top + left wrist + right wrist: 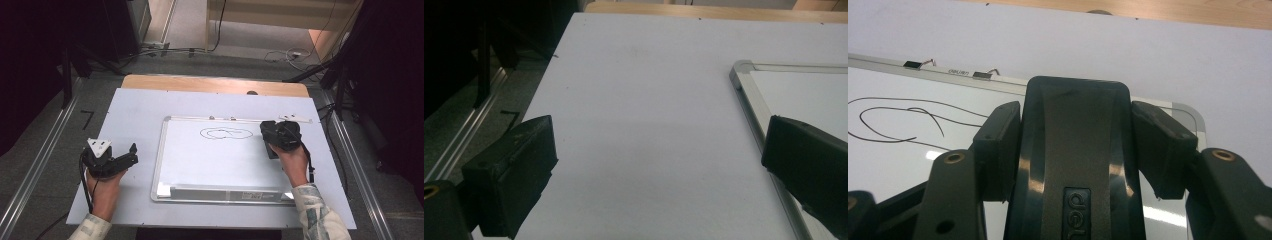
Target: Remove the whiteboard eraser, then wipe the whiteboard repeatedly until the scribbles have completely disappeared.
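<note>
A framed whiteboard lies in the middle of the white table mat, with a thin black scribble near its top edge. My right gripper rests over the board's upper right corner, shut on a black board eraser. In the right gripper view the eraser sits squeezed between both pads, and the scribble lies to its left. My left gripper rests on the mat left of the board, open with nothing between its fingers. In the left gripper view, the left gripper spans bare mat beside the board's corner.
The white mat covers a wooden table whose far edge shows beyond it. Metal rails run along the floor on both sides. Cables and dark stands stand behind and to the right of the table.
</note>
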